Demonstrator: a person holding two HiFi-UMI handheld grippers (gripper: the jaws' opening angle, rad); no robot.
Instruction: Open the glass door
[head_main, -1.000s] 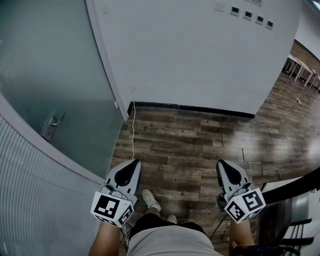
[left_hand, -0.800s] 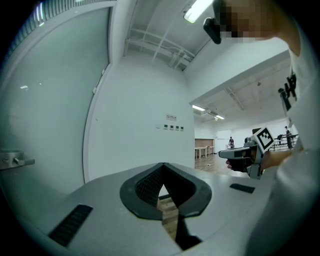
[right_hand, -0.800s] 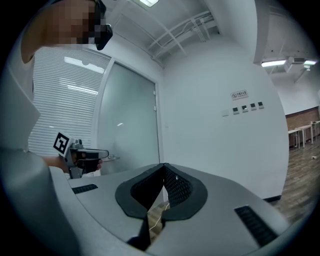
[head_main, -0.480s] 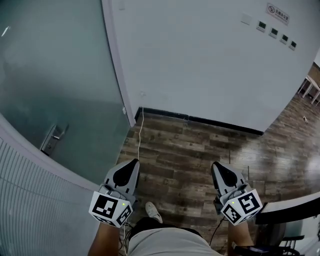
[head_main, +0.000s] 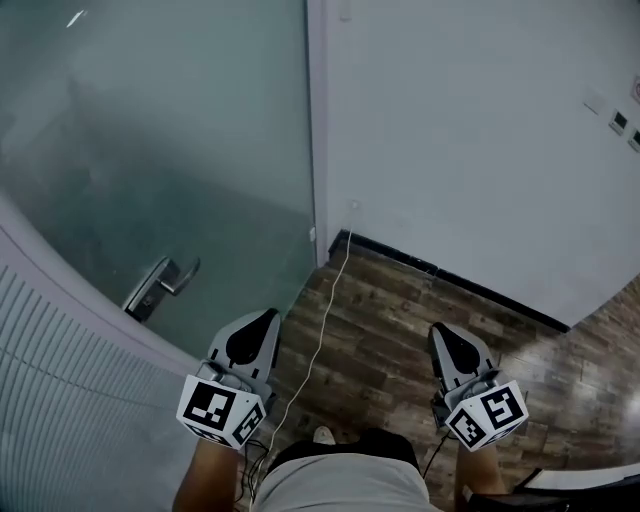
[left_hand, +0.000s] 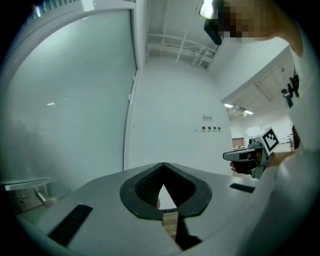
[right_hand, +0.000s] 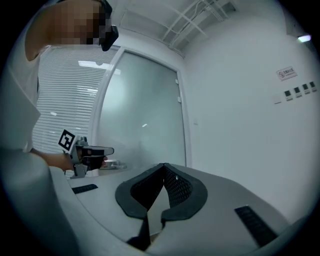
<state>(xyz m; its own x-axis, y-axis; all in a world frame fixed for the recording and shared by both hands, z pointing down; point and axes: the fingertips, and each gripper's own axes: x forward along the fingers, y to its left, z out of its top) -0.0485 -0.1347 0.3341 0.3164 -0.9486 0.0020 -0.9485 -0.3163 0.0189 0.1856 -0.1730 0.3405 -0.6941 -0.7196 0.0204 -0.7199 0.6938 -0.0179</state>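
Standing before the glass door (head_main: 180, 150), the person holds both grippers level and side by side, neither in contact with anything.

Left gripper (head_main: 266, 318): in its own view (left_hand: 163, 166) the two dark fingers (left_hand: 142, 186) meet at the tips and nothing lies between them. It is closed and empty.

Right gripper (head_main: 441, 329): in its own view (right_hand: 163, 166) the fingers likewise meet at the tips, with only a narrow slot lower down and nothing in it. It is closed and empty.

The frosted door stands ahead and to the left of both sets of fingertips. Its metal lever handle (head_main: 160, 283) is just ahead and to the left of the left fingertips, apart from them; the left gripper view shows it low at the left edge (left_hand: 36, 191). Seen from the right gripper, the left gripper (right_hand: 107, 150) sits in front of that handle area.

The door's right edge lies against a pale upright frame (head_main: 316, 120), straight ahead of the left fingertips. Ahead of the right fingertips is a plain white wall (head_main: 470, 130) with a dark skirting (head_main: 450, 277). A thin white cable (head_main: 326, 318) runs across the wooden floor (head_main: 385, 350) between the two grippers. A ribbed panel (head_main: 60, 400) lies to the left of the left gripper.
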